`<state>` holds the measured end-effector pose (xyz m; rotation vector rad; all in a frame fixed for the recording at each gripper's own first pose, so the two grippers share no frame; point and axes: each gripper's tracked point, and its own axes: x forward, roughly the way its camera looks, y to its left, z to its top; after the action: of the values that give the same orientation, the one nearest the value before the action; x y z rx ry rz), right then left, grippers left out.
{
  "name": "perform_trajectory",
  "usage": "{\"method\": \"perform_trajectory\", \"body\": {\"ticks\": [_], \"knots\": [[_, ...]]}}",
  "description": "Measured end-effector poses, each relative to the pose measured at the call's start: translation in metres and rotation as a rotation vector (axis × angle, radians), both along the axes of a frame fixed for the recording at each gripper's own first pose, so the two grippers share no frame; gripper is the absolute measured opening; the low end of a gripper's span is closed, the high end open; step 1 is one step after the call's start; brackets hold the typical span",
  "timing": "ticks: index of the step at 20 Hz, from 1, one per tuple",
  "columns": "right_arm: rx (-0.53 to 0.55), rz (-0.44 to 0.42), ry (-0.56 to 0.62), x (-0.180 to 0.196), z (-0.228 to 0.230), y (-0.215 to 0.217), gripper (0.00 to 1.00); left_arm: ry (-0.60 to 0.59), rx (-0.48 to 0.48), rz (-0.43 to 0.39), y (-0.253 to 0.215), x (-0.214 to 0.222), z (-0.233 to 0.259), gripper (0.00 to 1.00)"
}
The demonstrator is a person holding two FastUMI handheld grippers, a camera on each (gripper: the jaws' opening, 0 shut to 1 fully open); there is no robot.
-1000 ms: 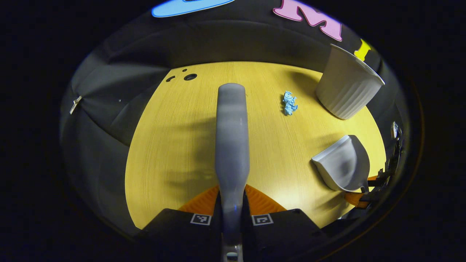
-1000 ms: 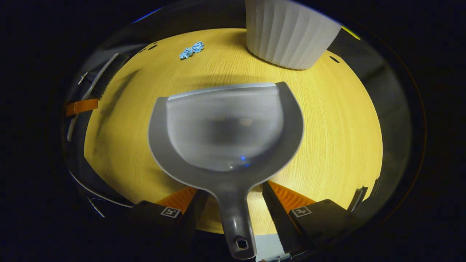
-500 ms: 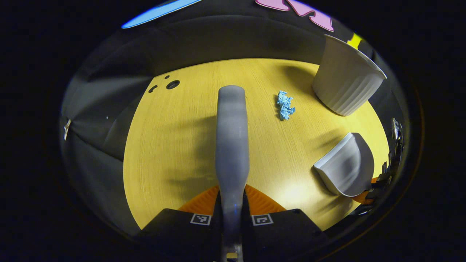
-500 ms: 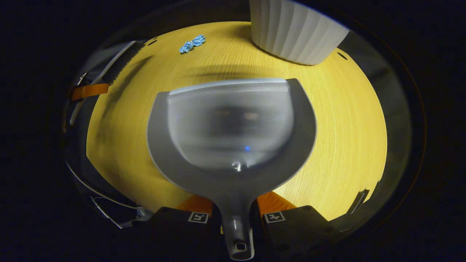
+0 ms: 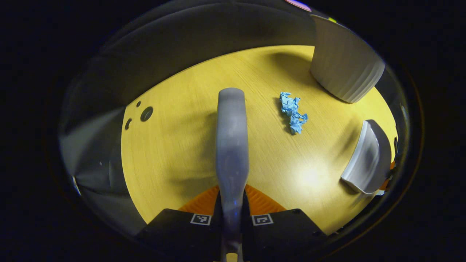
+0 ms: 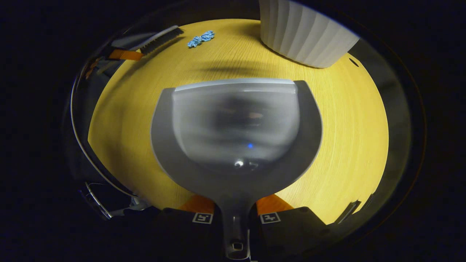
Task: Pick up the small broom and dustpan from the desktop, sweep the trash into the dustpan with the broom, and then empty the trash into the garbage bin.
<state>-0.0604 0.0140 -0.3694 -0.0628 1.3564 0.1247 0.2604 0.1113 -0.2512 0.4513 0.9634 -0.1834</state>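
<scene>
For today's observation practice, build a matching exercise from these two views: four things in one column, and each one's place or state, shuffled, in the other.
Things:
1. broom
2. dustpan
3. blue paper scrap
4. garbage bin

Places or states:
A. lies loose on the desktop
B. handle clamped in the right gripper
C. white, ribbed, standing at the desktop's far edge
D. clamped in the left gripper

Pairs: 1-D, 2-B, 3-A, 4-C

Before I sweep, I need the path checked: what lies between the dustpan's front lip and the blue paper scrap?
Only bare desktop. In the right gripper view, the dustpan faces the blue paper scrap across open wood; the garbage bin stands off to the side.
</scene>
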Motion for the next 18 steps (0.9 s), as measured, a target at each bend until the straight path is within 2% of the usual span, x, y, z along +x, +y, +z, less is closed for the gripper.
{"method": "perform_trajectory", "body": {"ticks": [5,6,7,8,10,12,13,17,18], "knots": [[-0.004,0.027,-0.017,-0.001,0.007,-0.009,0.31,0.022,0.131,-0.149,-0.022,0.041,-0.011,0.26],[-0.002,0.026,-0.023,0.0,0.008,-0.01,0.32,0.019,0.157,-0.171,-0.025,0.047,-0.01,0.3],[0.003,0.019,-0.03,0.002,0.008,-0.01,0.32,0.02,0.19,-0.194,-0.028,0.053,-0.009,0.26],[0.008,0.01,-0.036,0.003,0.008,-0.01,0.31,0.026,0.214,-0.222,-0.031,0.056,-0.008,0.29],[0.0,0.015,-0.037,0.007,0.005,-0.013,0.31,0.037,0.236,-0.283,-0.042,0.061,-0.007,0.23],[-0.003,0.026,-0.039,0.008,0.004,-0.014,0.32,0.051,0.263,-0.337,-0.047,0.059,-0.008,0.23],[-0.004,0.03,-0.038,0.008,0.004,-0.014,0.32,0.066,0.267,-0.36,-0.05,0.056,-0.009,0.27],[-0.009,0.055,-0.038,0.01,0.004,-0.018,0.32,0.124,0.212,-0.432,-0.072,0.031,-0.025,0.27],[-0.011,0.064,-0.038,0.009,0.003,-0.019,0.31,0.137,0.198,-0.436,-0.079,0.02,-0.026,0.3]]}}
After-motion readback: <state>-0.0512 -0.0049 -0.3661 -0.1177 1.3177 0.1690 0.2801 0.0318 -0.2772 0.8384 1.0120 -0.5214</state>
